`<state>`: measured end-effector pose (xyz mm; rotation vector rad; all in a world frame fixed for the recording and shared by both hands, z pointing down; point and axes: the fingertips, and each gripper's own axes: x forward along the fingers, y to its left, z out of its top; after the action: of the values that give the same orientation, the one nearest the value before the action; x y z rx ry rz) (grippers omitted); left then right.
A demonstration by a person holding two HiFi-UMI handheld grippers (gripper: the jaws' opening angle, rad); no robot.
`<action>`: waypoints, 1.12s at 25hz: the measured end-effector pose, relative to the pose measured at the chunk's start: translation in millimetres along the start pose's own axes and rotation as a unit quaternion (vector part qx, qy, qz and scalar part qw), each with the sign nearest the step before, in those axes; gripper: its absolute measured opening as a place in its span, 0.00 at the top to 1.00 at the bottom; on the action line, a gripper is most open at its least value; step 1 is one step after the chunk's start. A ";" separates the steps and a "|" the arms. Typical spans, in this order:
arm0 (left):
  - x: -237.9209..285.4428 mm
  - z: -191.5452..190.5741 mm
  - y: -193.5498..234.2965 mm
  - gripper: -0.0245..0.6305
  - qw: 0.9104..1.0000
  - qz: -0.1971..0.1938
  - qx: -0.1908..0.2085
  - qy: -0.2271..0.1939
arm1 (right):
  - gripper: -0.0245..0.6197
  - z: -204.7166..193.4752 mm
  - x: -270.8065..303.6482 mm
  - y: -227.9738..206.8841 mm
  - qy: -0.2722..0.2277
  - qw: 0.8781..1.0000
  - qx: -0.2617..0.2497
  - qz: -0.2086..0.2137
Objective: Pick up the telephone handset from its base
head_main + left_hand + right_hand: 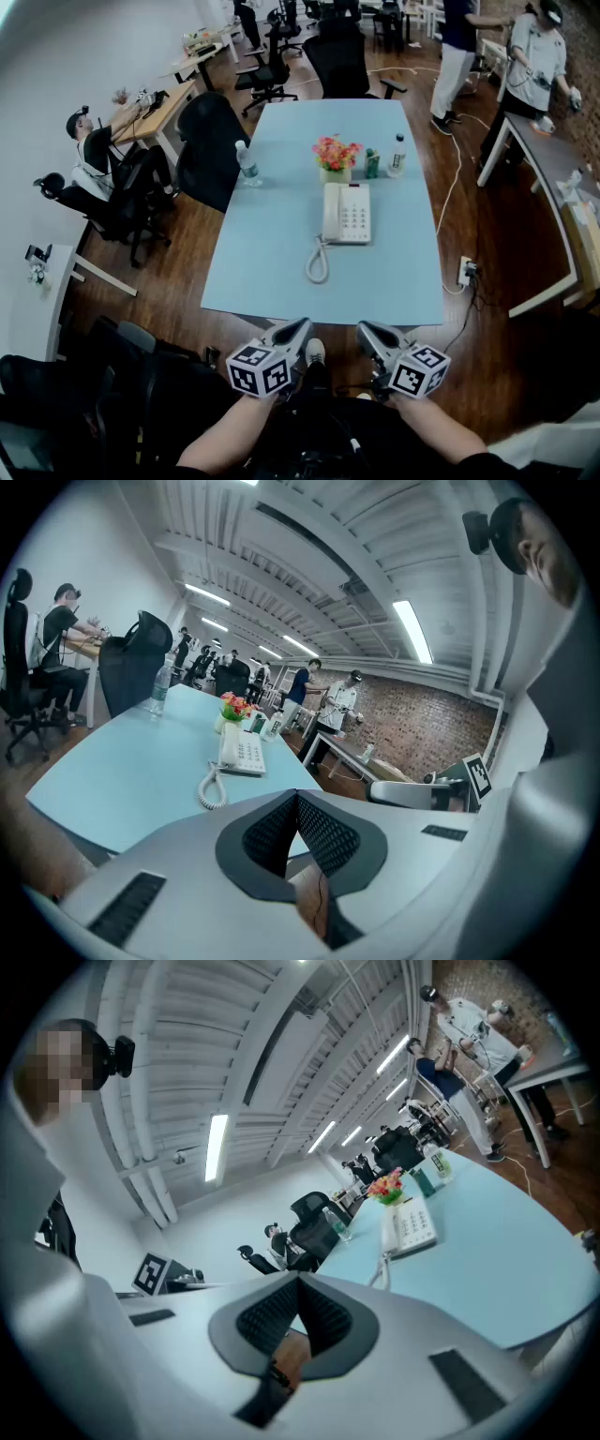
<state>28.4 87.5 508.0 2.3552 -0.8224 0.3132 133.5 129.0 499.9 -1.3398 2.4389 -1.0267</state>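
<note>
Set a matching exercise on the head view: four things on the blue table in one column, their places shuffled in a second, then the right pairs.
Things
1. telephone handset
2. coiled cord
3. flower pot
4. water bottle

Places
A. at the table's left edge
B. beyond the telephone base, beside the green can
C. resting on the base, left of the keypad
D. on the tabletop, on the near side of the base

Pairs: 1-C, 2-D, 3-B, 4-A.

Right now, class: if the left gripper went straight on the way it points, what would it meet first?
The left gripper, jaws shut, aims slightly down. Most likely it meets the bare near part of the light blue table first, short of the coiled cord and telephone. Depth is unclear.
</note>
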 end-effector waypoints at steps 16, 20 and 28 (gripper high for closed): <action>80.9 129.1 165.0 0.96 1.000 -0.020 0.016 -0.012 | 0.90 89.0 207.8 -82.4 0.022 0.993 -0.073 -0.089; 87.5 136.2 191.9 0.96 1.000 -0.017 -0.005 -0.008 | 0.59 116.3 244.1 -122.2 0.034 0.982 -0.110 -0.153; 99.5 135.7 218.1 0.96 0.999 -0.007 -0.032 0.001 | 0.52 144.7 320.2 -238.2 0.100 0.949 -0.131 -0.270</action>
<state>-28.4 -179.4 545.9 2.3001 -0.8043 0.2797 174.7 -281.8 598.6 -2.1783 2.4718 -1.0055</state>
